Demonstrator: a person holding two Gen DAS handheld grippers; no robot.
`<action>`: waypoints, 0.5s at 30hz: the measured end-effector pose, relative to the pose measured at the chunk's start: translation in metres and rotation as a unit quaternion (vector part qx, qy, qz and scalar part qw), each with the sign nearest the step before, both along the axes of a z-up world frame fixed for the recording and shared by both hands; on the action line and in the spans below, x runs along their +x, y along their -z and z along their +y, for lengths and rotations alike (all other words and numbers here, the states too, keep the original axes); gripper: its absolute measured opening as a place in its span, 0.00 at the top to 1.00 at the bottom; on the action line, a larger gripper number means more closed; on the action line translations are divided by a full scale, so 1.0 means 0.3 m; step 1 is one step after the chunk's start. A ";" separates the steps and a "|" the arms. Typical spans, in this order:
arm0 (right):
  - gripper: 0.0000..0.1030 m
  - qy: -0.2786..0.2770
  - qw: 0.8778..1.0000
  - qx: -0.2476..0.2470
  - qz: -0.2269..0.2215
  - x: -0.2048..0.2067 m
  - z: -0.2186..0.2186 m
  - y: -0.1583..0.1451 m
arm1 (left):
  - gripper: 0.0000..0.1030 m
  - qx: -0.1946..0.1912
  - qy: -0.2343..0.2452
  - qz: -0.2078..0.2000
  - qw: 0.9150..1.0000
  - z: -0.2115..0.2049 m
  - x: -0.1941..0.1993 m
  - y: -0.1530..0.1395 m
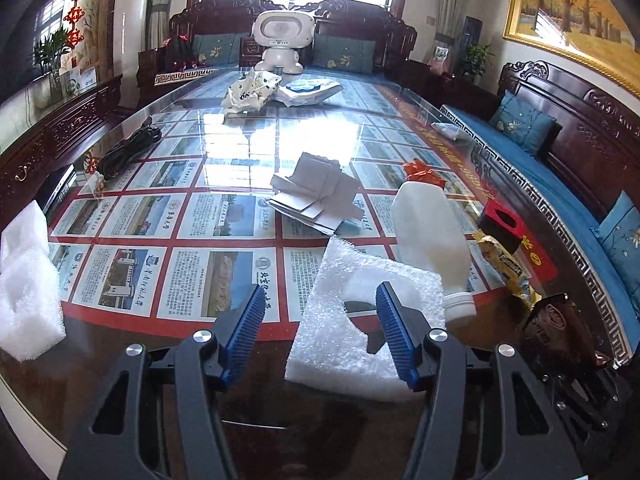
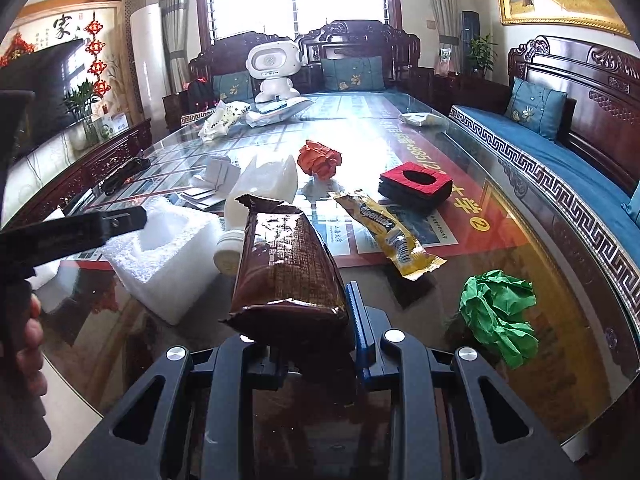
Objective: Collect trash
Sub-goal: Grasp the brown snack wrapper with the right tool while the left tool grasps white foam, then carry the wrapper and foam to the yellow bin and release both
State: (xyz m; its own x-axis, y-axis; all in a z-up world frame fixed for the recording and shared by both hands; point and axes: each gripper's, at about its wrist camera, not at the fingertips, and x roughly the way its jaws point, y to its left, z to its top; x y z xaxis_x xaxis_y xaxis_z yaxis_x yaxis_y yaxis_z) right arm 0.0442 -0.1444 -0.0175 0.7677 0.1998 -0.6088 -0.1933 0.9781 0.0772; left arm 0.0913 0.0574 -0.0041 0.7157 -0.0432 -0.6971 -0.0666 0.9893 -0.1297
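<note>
Collection is under way, and I judge the step in hand to be the pick-up of the brown snack wrapper (image 2: 286,268) by my right gripper (image 2: 304,332). The wrapper's near end sits between the jaws, which are nearly pressed together and pinching it; the blue pad of the right-side finger (image 2: 356,320) lies against its edge, while the other finger is hidden behind the foil, so I cannot confirm that pad's contact. The rest of the wrapper stands out ahead of the gripper above the glass tabletop (image 2: 520,264).

My left gripper (image 1: 320,328) hangs over the white foam block (image 1: 340,340) with its jaws partly spread and nothing between them. One blue pad (image 1: 394,332) overlaps the foam's cut-out in the left wrist view, though whether it touches the foam I cannot tell.

Trash not yet collected lies across the table: a white plastic bottle (image 1: 430,236) on its side just beside the foam, a yellow snack wrapper (image 2: 390,234), a crumpled green paper (image 2: 498,312), a crumpled orange paper (image 2: 320,159), folded white paper (image 1: 316,196) and a second foam piece (image 1: 28,280) at the left edge.

No bin shows in either view. The next move, in my judgement, calls for carrying the brown wrapper to wherever trash is gathered without loosening the pinch, then lowering the left jaws around the foam block.
</note>
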 end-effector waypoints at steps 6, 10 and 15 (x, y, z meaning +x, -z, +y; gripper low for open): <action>0.76 -0.001 1.000 0.000 -0.004 -0.003 -0.001 -0.007 | 0.66 -0.039 0.005 0.022 0.999 0.026 0.034 0.046; 0.76 -0.003 1.000 0.003 -0.005 -0.007 -0.001 -0.009 | 0.70 -0.022 0.011 0.014 1.000 0.003 0.021 0.033; 0.76 -0.004 1.000 0.002 -0.007 -0.020 0.001 -0.014 | 0.72 -0.015 0.014 0.006 1.000 -0.013 -0.009 0.020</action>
State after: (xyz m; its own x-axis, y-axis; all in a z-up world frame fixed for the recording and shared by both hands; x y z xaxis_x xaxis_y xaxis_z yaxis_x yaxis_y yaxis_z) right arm 0.0382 -0.1442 -0.0133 0.7745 0.2088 -0.5972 -0.2024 0.9761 0.0787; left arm 0.0887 0.0535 -0.0101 0.7052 -0.0843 -0.7040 -0.0398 0.9866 -0.1580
